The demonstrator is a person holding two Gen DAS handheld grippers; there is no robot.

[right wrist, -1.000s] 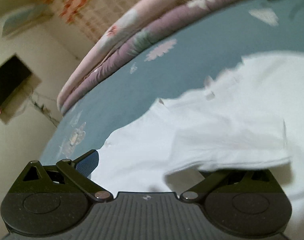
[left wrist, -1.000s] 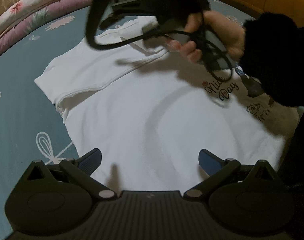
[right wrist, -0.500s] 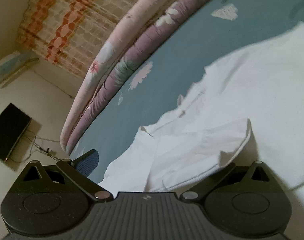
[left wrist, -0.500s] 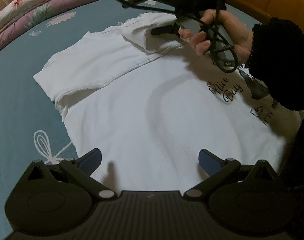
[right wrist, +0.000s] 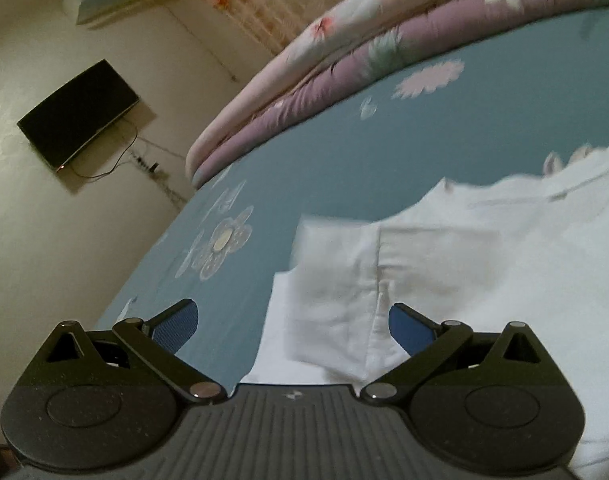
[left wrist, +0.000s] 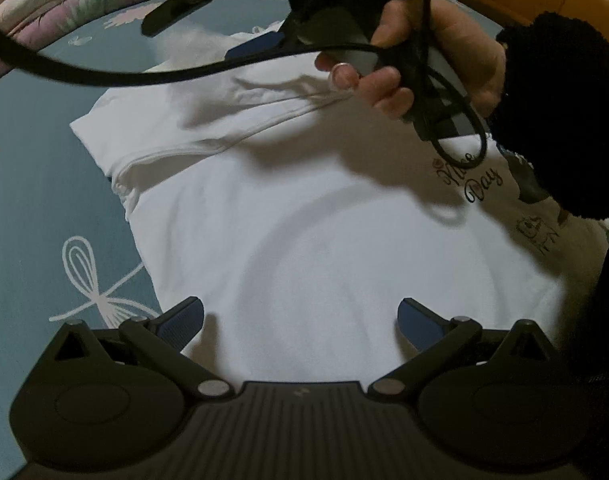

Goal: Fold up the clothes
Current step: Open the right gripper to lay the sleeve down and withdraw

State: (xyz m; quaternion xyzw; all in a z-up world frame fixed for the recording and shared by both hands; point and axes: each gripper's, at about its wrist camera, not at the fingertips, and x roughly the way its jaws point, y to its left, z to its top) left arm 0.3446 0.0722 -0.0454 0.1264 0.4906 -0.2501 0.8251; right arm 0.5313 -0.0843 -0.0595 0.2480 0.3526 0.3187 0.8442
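A white shirt (left wrist: 312, 240) printed "Nice Day" lies on a teal sheet (left wrist: 36, 208). Left gripper (left wrist: 300, 316) and right gripper (right wrist: 292, 320) both gape, empty.

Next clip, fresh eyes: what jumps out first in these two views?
A white T-shirt lies spread on the teal sheet, with "Nice Day" script near its right side. Above it, a hand holds the right tool, cable looping across the view. That tool is open over the folded sleeve; the left tool is open over the hem.
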